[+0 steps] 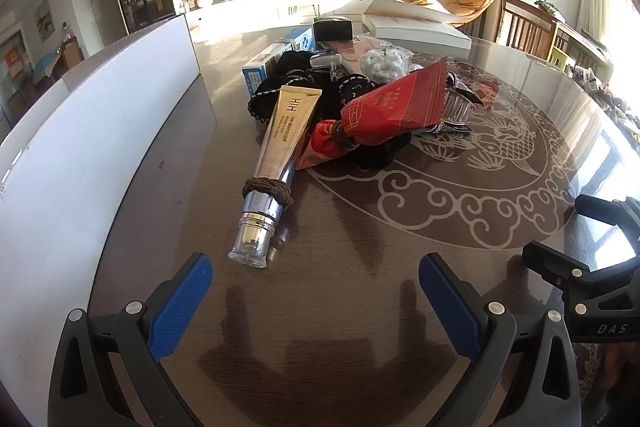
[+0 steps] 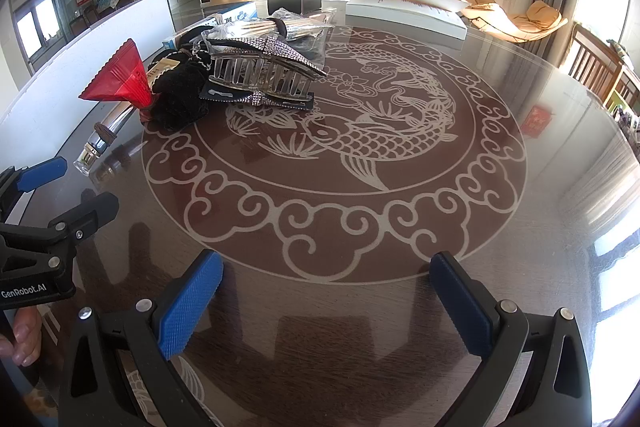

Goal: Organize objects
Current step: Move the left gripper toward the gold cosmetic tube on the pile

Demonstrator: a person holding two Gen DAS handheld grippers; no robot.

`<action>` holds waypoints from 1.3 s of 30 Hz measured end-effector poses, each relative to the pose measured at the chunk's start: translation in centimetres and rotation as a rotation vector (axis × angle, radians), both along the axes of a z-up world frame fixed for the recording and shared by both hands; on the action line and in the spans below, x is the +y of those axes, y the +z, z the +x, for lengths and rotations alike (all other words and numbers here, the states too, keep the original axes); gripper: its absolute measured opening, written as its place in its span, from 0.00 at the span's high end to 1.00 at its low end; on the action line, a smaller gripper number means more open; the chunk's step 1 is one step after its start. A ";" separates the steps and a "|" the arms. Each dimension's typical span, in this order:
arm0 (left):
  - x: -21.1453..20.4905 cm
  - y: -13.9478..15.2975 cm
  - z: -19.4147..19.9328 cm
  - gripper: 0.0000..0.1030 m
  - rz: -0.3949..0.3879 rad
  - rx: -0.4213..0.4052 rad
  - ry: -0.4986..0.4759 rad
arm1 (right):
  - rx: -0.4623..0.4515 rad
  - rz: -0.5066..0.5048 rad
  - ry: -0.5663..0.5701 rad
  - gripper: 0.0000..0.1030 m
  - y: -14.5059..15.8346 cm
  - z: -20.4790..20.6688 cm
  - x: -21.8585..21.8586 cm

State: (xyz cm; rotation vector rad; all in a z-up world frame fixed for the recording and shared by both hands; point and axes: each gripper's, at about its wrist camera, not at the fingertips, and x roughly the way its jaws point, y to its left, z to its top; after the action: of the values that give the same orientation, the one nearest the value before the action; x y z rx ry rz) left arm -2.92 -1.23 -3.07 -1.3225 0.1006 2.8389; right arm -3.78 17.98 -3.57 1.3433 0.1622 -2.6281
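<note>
A pile of small objects lies on the glass-topped table [image 1: 360, 227]. Nearest me is a gold cream tube [image 1: 276, 147] with a clear cap and a brown hair tie [image 1: 267, 189] around its neck. Beside it lie a red packet [image 1: 396, 107], black scrunchies [image 1: 304, 83], a clear rhinestone hair claw [image 2: 264, 67] and a bag of white beads [image 1: 384, 63]. My left gripper [image 1: 316, 303] is open, just short of the tube's cap. My right gripper [image 2: 326, 303] is open over the bare table, right of the pile. Each gripper shows at the edge of the other's view.
A white panel [image 1: 100, 131] stands along the table's left side. Blue-and-white boxes [image 1: 276, 55] and a black case [image 1: 332, 29] sit behind the pile, with a flat white box [image 2: 404, 11] at the far edge. Wooden chairs [image 2: 596, 67] stand on the right. A person's hand [image 2: 20, 339] holds the left gripper.
</note>
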 end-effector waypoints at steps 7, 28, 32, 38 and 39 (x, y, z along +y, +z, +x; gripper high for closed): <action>-0.1 0.1 0.1 0.00 0.005 -0.001 0.003 | 0.000 0.000 0.000 0.00 0.0 0.0 0.0; -0.5 0.0 0.0 0.00 0.024 -0.004 0.011 | 0.000 0.000 0.000 0.00 0.0 0.0 0.0; -0.6 0.0 0.2 0.00 0.038 -0.008 0.013 | 0.000 0.000 0.000 0.00 0.0 0.0 0.0; -0.7 0.0 0.2 0.00 0.049 -0.009 0.016 | 0.000 0.000 0.000 0.00 0.0 0.0 0.0; -0.7 0.0 0.2 0.00 0.049 -0.009 0.016 | 0.000 0.000 0.000 0.00 0.0 0.0 0.0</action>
State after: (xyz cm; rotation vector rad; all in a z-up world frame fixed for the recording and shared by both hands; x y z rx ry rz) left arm -2.76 -1.92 -3.03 -1.3323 0.0199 2.8291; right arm -3.76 17.98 -3.56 1.3431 0.1622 -2.6278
